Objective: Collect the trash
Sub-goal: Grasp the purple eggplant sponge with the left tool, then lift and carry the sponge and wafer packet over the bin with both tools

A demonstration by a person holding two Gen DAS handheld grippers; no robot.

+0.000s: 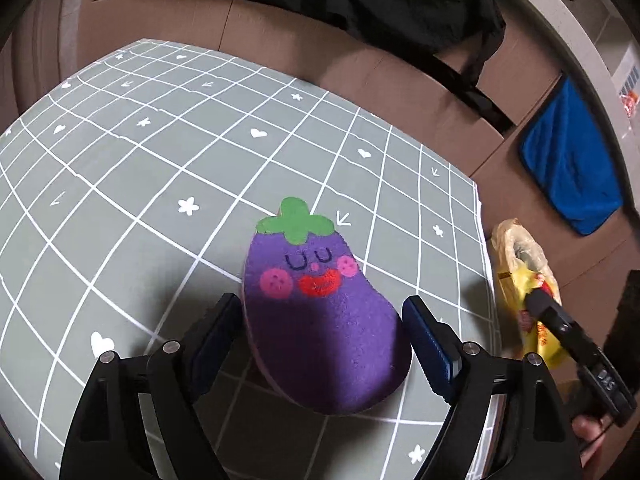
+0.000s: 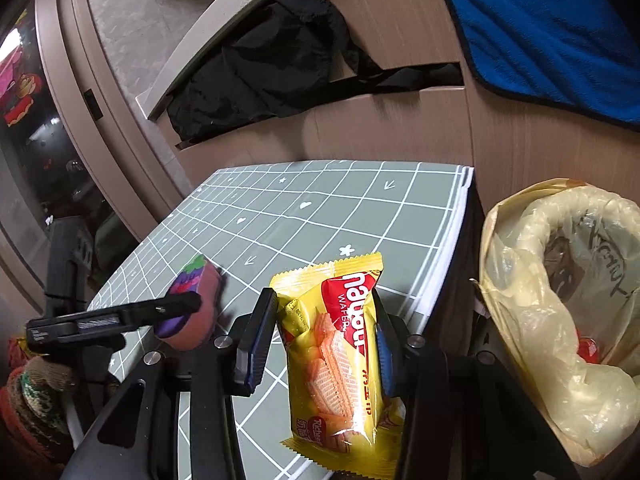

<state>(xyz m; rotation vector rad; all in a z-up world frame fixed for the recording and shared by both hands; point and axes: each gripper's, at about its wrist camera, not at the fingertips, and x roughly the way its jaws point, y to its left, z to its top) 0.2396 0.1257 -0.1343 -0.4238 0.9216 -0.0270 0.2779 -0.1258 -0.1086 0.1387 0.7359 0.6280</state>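
A purple eggplant-shaped sponge point(image 1: 320, 312) with a green top lies on the grey-green grid tablecloth point(image 1: 160, 160). My left gripper point(image 1: 324, 336) stands open around it, its pads wide on either side and not pressing. In the right wrist view the sponge point(image 2: 196, 280) shows pink along its edge, with one left finger point(image 2: 160, 310) across it. My right gripper point(image 2: 322, 344) is shut on a yellow wafer packet point(image 2: 340, 340), held above the table's right side. In the left wrist view the packet point(image 1: 532, 320) hangs beside the yellowish plastic trash bag point(image 1: 516, 248).
The trash bag point(image 2: 560, 300) gapes open just past the table's right edge point(image 2: 452, 240), with something red inside. Behind the table are brown cabinet fronts with a black garment point(image 2: 272, 64) and a blue towel point(image 2: 540, 28) hanging. A gloved hand point(image 2: 36, 392) holds the left gripper.
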